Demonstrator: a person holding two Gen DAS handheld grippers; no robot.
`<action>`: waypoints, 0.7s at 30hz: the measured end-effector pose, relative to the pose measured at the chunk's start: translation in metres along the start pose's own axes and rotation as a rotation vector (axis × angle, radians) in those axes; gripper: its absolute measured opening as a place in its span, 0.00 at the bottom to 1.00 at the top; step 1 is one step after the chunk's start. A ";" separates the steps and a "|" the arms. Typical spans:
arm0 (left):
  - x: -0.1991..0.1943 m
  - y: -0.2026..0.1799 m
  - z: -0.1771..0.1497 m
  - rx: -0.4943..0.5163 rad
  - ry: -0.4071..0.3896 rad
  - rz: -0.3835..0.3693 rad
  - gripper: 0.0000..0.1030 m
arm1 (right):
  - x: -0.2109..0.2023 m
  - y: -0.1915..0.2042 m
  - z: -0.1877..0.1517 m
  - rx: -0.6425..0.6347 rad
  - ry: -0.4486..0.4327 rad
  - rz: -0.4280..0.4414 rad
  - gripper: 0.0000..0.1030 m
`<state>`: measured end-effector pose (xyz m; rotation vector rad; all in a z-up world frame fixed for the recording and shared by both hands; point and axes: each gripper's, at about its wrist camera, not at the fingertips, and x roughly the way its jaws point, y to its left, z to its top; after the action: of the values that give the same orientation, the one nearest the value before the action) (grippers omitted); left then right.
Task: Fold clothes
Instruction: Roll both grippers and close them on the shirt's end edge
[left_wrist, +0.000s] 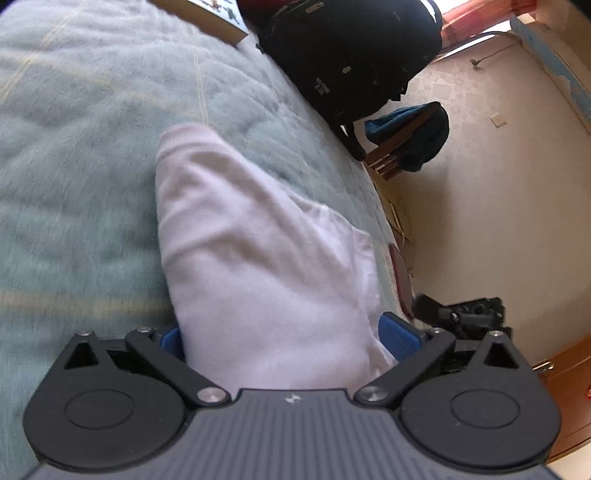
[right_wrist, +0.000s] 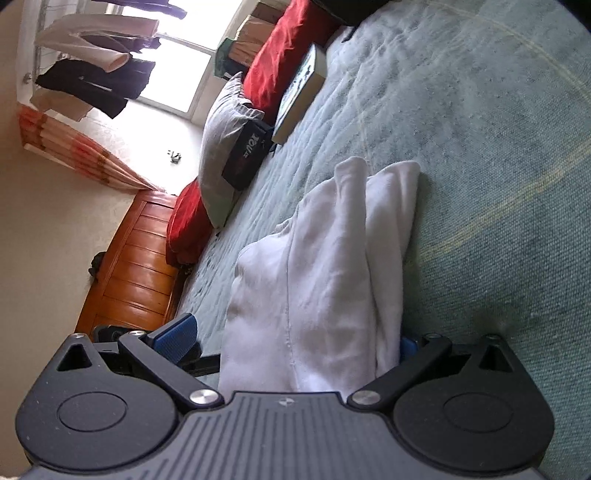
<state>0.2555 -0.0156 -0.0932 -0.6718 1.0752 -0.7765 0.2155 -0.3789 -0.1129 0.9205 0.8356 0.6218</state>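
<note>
Where the pale green bedspread (right_wrist: 480, 184) spreads out, white garment (right_wrist: 325, 258) bunched lengthwise on it, running between the 2 blue pads of each gripper, left gripper (left_wrist: 280, 338) and right gripper (right_wrist: 295, 338) both spread wide around the cloth (not pinching), book (right_wrist: 301, 92) well beyond.

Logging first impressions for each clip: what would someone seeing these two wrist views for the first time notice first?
The white garment dominates both views, bunched lengthwise on the pale green quilted bedspread and running between the blue pads of the left hand-held gripper and the right hand-held gripper. Next come the red pillows and grey pillow along the bed's far edge in the right wrist view, beside a wooden headboard.
</note>
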 end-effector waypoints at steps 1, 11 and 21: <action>-0.004 0.001 -0.004 -0.010 0.005 -0.013 0.97 | -0.001 -0.001 -0.002 -0.009 -0.006 0.008 1.00; 0.004 0.009 0.004 -0.063 0.020 -0.046 0.96 | 0.001 -0.003 0.003 0.010 -0.014 0.015 1.00; 0.002 0.014 0.001 -0.077 0.015 -0.054 0.92 | -0.005 -0.009 -0.004 0.037 -0.019 0.046 1.00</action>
<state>0.2597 -0.0095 -0.1054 -0.7638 1.1082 -0.7907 0.2104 -0.3853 -0.1200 0.9803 0.8126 0.6383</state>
